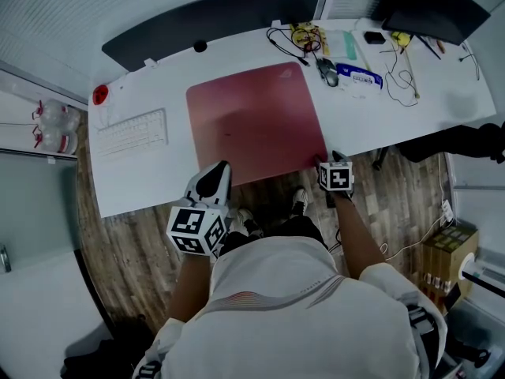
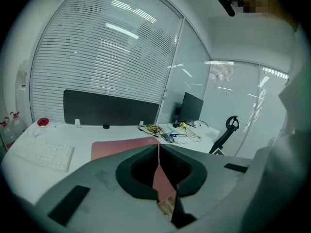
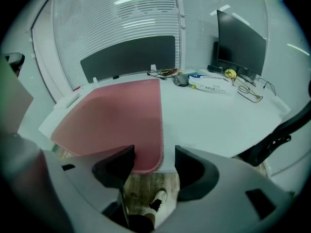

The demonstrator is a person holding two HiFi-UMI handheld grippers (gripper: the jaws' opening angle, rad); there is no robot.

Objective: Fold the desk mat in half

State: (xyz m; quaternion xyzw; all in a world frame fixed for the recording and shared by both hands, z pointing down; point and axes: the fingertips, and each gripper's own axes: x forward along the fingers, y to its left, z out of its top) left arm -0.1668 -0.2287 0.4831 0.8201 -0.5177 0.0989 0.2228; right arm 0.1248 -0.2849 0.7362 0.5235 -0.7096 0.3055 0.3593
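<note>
A pink desk mat (image 1: 256,121) lies flat on the white desk (image 1: 410,113), its near edge along the desk's front edge. My left gripper (image 1: 215,181) is at the mat's near left corner. In the left gripper view the jaws (image 2: 158,147) are shut on a thin fold of the mat (image 2: 163,178). My right gripper (image 1: 330,163) is at the near right corner. In the right gripper view it (image 3: 154,157) stands open, with the mat's rounded corner (image 3: 146,149) lying between the jaws, untouched by either pad.
A white keyboard (image 1: 132,131) lies left of the mat. A mouse (image 1: 327,71), tangled cables (image 1: 304,39) and a monitor (image 1: 434,6) are at the back right. A dark panel (image 1: 213,22) runs along the desk's far edge. An office chair (image 2: 226,132) stands to the right.
</note>
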